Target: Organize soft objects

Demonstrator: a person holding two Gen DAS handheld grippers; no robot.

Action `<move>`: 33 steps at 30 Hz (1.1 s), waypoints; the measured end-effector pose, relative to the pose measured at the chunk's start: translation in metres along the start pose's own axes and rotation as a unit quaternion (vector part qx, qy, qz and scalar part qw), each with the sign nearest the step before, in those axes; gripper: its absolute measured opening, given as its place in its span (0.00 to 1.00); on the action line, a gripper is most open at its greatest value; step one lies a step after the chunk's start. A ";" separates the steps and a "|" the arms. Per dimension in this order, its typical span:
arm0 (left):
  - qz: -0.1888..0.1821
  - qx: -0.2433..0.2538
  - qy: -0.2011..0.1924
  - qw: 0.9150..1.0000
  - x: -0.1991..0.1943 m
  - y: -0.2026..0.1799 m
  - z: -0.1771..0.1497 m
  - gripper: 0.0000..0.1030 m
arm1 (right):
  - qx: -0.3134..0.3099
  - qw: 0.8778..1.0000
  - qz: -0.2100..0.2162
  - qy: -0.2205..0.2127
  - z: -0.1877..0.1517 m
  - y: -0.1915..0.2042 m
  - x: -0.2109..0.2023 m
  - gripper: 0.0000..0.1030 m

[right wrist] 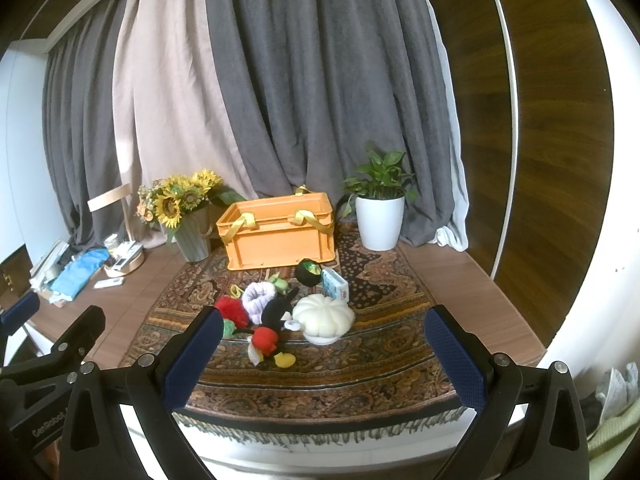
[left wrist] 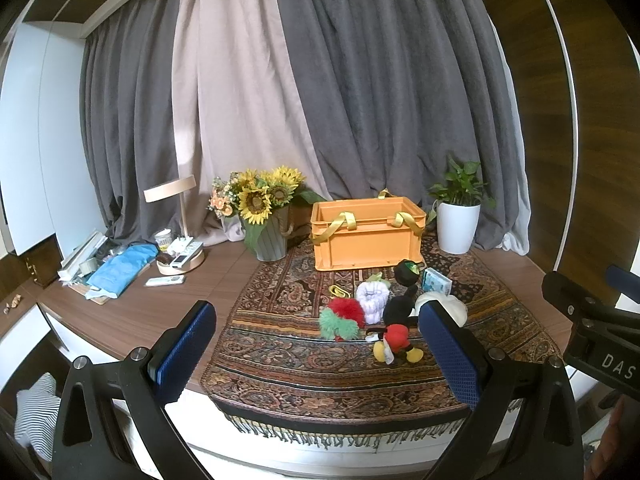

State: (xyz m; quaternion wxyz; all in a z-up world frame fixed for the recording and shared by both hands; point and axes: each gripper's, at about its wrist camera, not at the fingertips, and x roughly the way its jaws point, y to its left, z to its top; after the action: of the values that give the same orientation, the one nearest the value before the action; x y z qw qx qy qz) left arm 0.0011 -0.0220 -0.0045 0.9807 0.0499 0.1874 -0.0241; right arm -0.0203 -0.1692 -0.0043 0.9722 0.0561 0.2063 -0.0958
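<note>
Soft toys lie on a patterned rug (left wrist: pixel 304 360) in front of an empty orange crate (left wrist: pixel 366 234) (right wrist: pixel 280 236): a Mickey Mouse plush (left wrist: pixel 396 328) (right wrist: pixel 272 324), a red and green fuzzy toy (left wrist: pixel 342 318) (right wrist: pixel 232 312), a lilac scrunchie-like piece (left wrist: pixel 373 300) (right wrist: pixel 258 298), a white plush pumpkin (right wrist: pixel 324 316) (left wrist: pixel 452 304), a black pouch (left wrist: pixel 406 272) (right wrist: pixel 308 272). My left gripper (left wrist: pixel 316 352) is open and empty, held near the rug's front edge. My right gripper (right wrist: pixel 324 356) is open and empty beside it.
A small tissue pack (right wrist: pixel 335 284) lies by the pumpkin. A sunflower vase (left wrist: pixel 266 216) stands left of the crate, a white potted plant (left wrist: pixel 458 216) right of it. A lamp (left wrist: pixel 180 224), remotes and blue cloth (left wrist: pixel 120 266) clutter the left desk. Curtains hang behind.
</note>
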 end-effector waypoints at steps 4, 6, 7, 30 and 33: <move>0.000 0.000 0.000 1.000 0.000 0.000 0.000 1.00 | 0.000 1.000 -0.001 0.001 -0.001 0.000 0.001 0.99; -0.001 0.000 0.001 1.000 0.000 -0.001 0.000 1.00 | 0.000 1.000 -0.001 0.001 -0.001 -0.001 0.001 0.99; -0.002 0.000 0.001 1.000 0.000 -0.002 -0.001 1.00 | 0.000 1.000 -0.001 0.001 -0.001 -0.001 0.000 0.99; -0.089 0.069 0.128 0.985 0.151 -0.040 -0.008 0.97 | 0.019 0.994 -0.008 0.104 -0.002 -0.011 0.143 0.99; -0.105 0.089 0.138 0.981 0.179 -0.047 -0.008 0.96 | 0.022 0.992 -0.014 0.121 -0.001 -0.012 0.169 0.99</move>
State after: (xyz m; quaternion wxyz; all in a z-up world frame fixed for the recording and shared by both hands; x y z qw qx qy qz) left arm 0.1610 -0.0727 -0.0822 0.9290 0.1200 0.3224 -0.1364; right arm 0.1284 -0.2082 -0.0761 0.9373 0.0855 0.3206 -0.1069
